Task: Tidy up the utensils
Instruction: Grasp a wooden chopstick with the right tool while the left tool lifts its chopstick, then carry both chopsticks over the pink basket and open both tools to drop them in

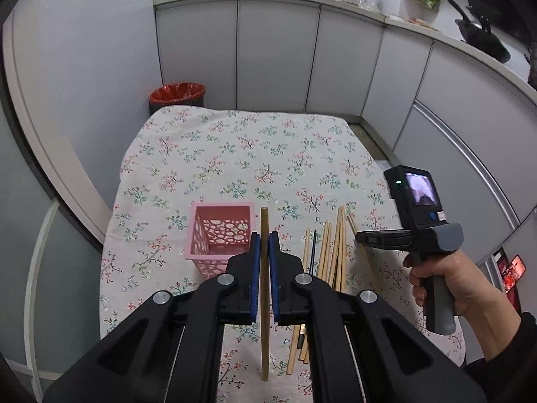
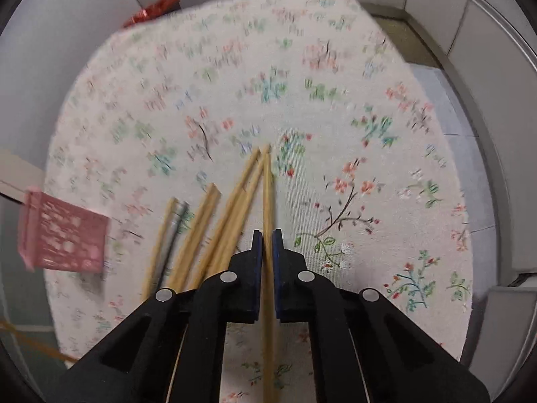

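Now the tabletop (image 1: 235,154), floral-clothed, is bare toward its far edge, so room remains. Near its left edge the pink basket (image 1: 220,235) stands upright, probably to receive chopsticks. The left gripper (image 1: 264,245) clamps a dark chopstick (image 1: 264,336); the right gripper (image 2: 267,241) pinches a pale chopstick (image 2: 267,194) beside the loose pile (image 2: 214,231).

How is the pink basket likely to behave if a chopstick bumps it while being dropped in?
The pink basket probably tips or slides easily: it looks like thin perforated plastic, stands tall, appears empty, and sits on a soft cloth. The chopstick held in the left gripper looks stiff, so a knock would likely pass straight into the rim.
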A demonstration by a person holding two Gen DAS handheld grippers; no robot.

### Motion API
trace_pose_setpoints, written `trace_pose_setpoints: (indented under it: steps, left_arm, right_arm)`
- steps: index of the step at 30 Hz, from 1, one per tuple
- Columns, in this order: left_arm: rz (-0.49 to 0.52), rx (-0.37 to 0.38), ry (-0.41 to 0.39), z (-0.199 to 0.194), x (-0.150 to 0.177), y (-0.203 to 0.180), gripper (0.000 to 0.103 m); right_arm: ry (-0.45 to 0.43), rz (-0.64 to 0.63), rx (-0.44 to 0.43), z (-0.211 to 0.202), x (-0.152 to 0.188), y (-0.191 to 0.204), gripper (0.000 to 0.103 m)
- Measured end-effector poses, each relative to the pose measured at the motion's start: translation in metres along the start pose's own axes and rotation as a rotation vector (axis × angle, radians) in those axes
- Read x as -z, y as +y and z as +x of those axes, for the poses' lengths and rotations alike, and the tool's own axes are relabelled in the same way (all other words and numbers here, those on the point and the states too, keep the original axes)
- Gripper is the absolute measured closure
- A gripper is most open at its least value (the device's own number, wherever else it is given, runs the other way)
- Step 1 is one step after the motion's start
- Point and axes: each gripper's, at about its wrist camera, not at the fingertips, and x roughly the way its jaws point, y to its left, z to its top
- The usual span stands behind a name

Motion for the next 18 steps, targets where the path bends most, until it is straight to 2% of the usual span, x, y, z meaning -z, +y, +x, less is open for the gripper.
trace_pose_setpoints:
  steps: [6, 12, 15, 18]
  left_arm:
    - [-0.026, -0.009, -0.138, -0.04, -0.01, 0.012, 0.098]
    - [-0.026, 0.005, -0.289, -0.088, -0.026, 0.011, 0.098]
    - [-0.032, -0.023, -0.396, -0.111, -0.033, 0.013, 0.098]
    - [-0.043, -0.06, -0.475, -0.118, -0.04, 0.018, 0.098]
  right_arm:
    - [-0.226, -0.014, -0.132, -0.087, 0.007, 0.014, 0.098]
    - [-0.442, -0.09, -0.147, -0.149, 0.014, 0.047, 0.098]
    - [-0.572, -0.118, -0.18, -0.178, 0.023, 0.067, 0.098]
    - [-0.657, -0.137, -0.235, -0.191, 0.025, 0.082, 0.098]
